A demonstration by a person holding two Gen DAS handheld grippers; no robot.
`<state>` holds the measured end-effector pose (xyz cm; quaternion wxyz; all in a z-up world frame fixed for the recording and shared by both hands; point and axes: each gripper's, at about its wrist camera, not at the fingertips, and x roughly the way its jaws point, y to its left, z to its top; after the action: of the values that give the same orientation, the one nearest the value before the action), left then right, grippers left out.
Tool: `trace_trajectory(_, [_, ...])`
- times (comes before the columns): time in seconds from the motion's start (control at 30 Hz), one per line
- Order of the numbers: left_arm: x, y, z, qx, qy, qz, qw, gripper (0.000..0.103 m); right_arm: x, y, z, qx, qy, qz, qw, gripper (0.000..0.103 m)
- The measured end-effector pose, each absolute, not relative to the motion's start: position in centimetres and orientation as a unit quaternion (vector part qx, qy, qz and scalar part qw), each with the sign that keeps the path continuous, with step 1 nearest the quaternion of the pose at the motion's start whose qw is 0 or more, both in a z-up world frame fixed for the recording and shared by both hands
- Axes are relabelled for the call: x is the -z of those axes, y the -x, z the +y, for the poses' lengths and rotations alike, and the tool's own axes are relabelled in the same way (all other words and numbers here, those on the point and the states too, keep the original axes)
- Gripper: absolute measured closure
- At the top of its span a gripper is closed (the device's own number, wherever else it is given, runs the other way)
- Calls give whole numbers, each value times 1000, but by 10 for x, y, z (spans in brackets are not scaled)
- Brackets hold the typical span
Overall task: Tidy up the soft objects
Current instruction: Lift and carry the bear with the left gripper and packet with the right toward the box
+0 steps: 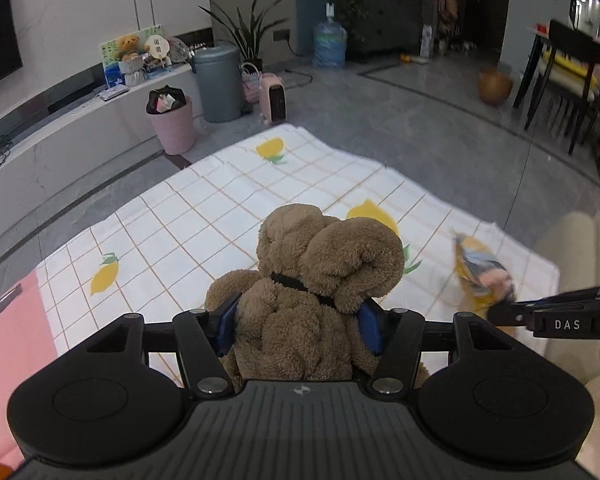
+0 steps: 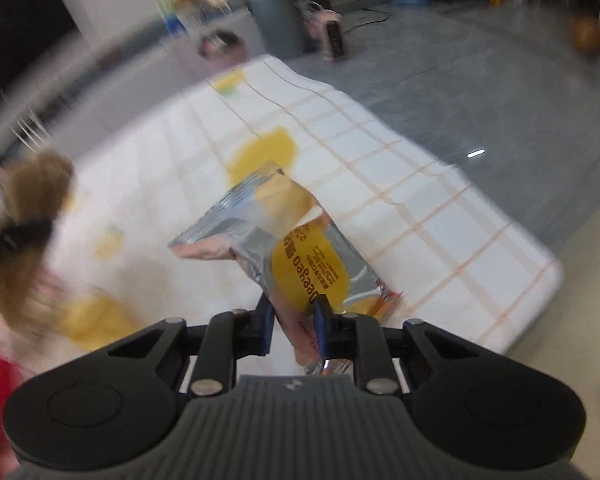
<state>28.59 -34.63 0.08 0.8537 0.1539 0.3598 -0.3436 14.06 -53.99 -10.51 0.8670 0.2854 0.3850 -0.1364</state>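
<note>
So both hands are loaded and lifted off the lemon-print cloth [image 1: 204, 200] right now. Left gripper [image 1: 298, 330] is clamped around the middle of the brown teddy bear [image 1: 320, 280], blue pads sunk into the plush, bear dead centre of its view. It's bulky and squishy, so I'd keep that squeeze steady and carry it low, since the head flops forward.

Right gripper [image 2: 294, 320] is pinched narrow on the bottom edge of the yellow-and-silver snack packet [image 2: 296, 252], which sticks up toward 12 o'clock. That's a slippery foil edge, so I'd avoid fast swings.

Around, in the left view: pink bin [image 1: 172, 120] at 10 o'clock, grey bin [image 1: 216, 80] and small pink heater [image 1: 274, 98] near 11, chairs [image 1: 568, 92] at 2 o'clock. The two grippers sit close together, so mind they don't bump.
</note>
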Motion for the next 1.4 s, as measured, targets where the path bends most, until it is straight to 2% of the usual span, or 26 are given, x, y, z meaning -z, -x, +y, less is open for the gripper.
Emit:
trace_trajectory(0.13, [-18,-274,-340,349,-145,352,856,35,98,-134,-539,110,-330,350,870,95])
trace_trajectory(0.23, [-29,-266,-332,347,-136,342,863,35,96,-137,-532,99,-332,352,870,99])
trace_trajectory(0.47, [-25,-262,-309,344,-132,351,861,35,101,-150,-516,104,-288,382,872,99])
trace_trajectory(0.5, [-23,-261,-306,343,-129,357,859,35,100,-151,-514,112,-275,385,874,89])
trace_trajectory(0.53, [-21,-261,-303,343,-127,361,858,35,99,-153,-511,126,-258,390,875,66])
trace_trajectory(0.57, [-19,-262,-300,341,-125,364,858,35,100,-155,-509,140,-243,396,874,51])
trace_trajectory(0.6, [-17,-262,-298,340,-123,365,858,35,104,-159,-507,144,-229,403,874,32])
trace_trajectory(0.7, [-14,-263,-292,341,-122,366,857,35,118,-169,-505,108,-215,424,873,28])
trace_trajectory(0.73, [-13,-263,-290,343,-122,367,856,35,122,-173,-503,103,-211,435,869,20])
trace_trajectory(0.8, [-10,-264,-289,346,-122,369,854,35,130,-183,-501,92,-207,451,864,13])
trace_trajectory(1.03, [6,-265,-288,354,-119,385,844,35,151,-202,-470,94,-85,504,855,6])
trace_trajectory(1.1, [10,-264,-287,355,-117,386,843,35,154,-201,-462,85,-49,491,866,10])
trace_trajectory(1.17, [13,-264,-286,355,-115,390,842,35,149,-199,-464,82,-60,472,876,22])
trace_trajectory(1.2, [13,-264,-285,354,-113,390,842,35,146,-199,-467,88,-66,466,878,41])
trace_trajectory(1.23, [13,-264,-283,353,-109,388,844,35,145,-200,-470,98,-77,466,876,47])
trace_trajectory(1.4, [13,-266,-275,348,-97,393,845,35,143,-199,-471,108,-81,462,877,57])
